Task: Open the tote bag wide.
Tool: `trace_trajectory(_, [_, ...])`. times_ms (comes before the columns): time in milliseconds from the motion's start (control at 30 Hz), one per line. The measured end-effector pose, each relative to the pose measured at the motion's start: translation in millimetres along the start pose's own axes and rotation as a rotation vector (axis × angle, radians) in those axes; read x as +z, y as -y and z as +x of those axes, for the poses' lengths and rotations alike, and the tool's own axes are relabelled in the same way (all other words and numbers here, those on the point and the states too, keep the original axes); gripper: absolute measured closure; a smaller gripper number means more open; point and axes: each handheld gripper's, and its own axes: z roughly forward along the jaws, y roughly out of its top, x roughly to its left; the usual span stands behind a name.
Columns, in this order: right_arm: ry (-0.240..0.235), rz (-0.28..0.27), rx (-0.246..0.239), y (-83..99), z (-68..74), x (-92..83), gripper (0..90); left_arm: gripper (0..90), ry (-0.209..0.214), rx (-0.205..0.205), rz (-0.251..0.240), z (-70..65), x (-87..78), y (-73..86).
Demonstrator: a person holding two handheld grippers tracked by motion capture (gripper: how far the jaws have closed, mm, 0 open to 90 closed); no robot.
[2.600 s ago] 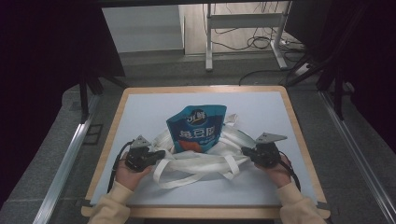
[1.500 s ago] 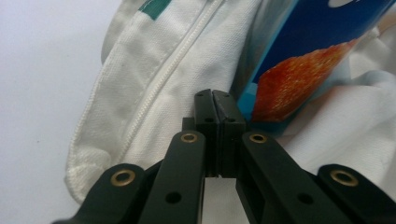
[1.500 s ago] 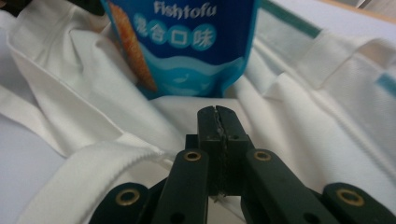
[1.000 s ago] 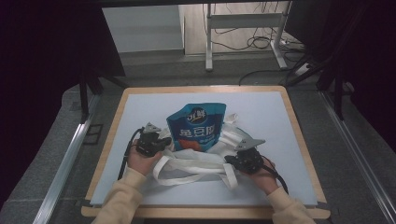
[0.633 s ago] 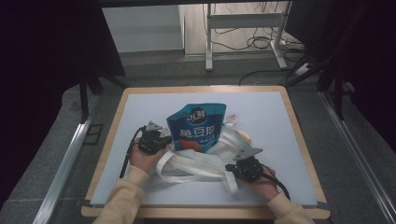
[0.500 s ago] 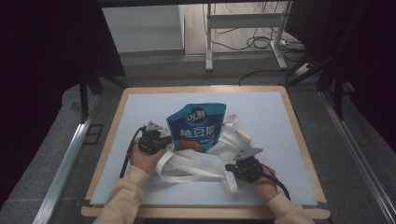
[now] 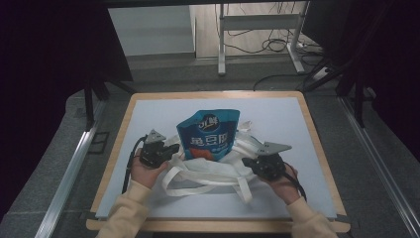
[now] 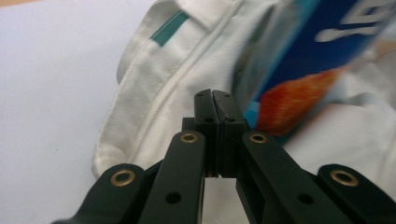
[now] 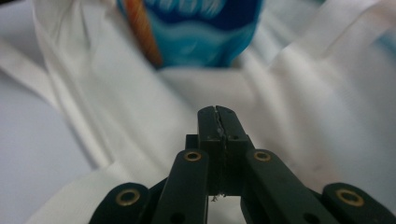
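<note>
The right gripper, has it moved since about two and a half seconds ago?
Yes. In the high view the right gripper has shifted left and nearer the table's bottom edge, away from its right wooden rim, jaws shut at the white bag.

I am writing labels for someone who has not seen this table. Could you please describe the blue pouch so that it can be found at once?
Start from the pale blue mat on the wooden-edged table. Near its middle lies a white cloth tote bag with long handles. The blue snack pouch stands out of the bag's mouth: glossy, with white lettering and an orange patch, the one strongly coloured thing there.
</note>
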Motion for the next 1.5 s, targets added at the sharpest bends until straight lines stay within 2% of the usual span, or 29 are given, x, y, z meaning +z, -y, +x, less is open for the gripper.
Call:
trace_trajectory(167, [0.006,-0.042,0.037,-19.1,-18.0,-5.0,87.9,89.2,0.031,0.026,0.007,-9.8,-5.3,3.1])
trace_trajectory(300, [0.041,-0.032,0.040,-32.3,-28.0,0.0,87.3,89.3,0.049,0.035,0.017,-15.1,-6.0,7.1])
trace_trajectory(433, [0.061,-0.006,0.037,-37.4,-34.9,8.2,88.7,89.5,0.065,0.042,0.027,-19.5,-8.3,10.5])
trace_trajectory(600, [0.078,0.048,0.034,-36.8,-41.9,17.0,88.9,89.7,0.070,0.043,0.049,-22.6,-10.2,17.5])
trace_trajectory(800, [0.104,0.084,0.059,-31.6,-52.9,24.0,88.9,89.8,0.079,0.048,0.073,-21.5,-11.1,28.1])
trace_trajectory(1000, [0.120,0.081,0.096,-25.1,-63.5,29.0,88.9,89.9,0.085,0.037,0.104,-21.1,-7.7,37.2])
trace_trajectory(1100, [0.131,0.084,0.085,-24.8,-65.4,30.9,88.9,89.9,0.088,0.050,0.128,-23.9,-3.7,41.5])
trace_trajectory(1500, [0.124,0.088,0.126,-19.6,-75.7,42.6,89.0,90.0,0.091,0.052,0.148,-27.3,1.6,51.6])
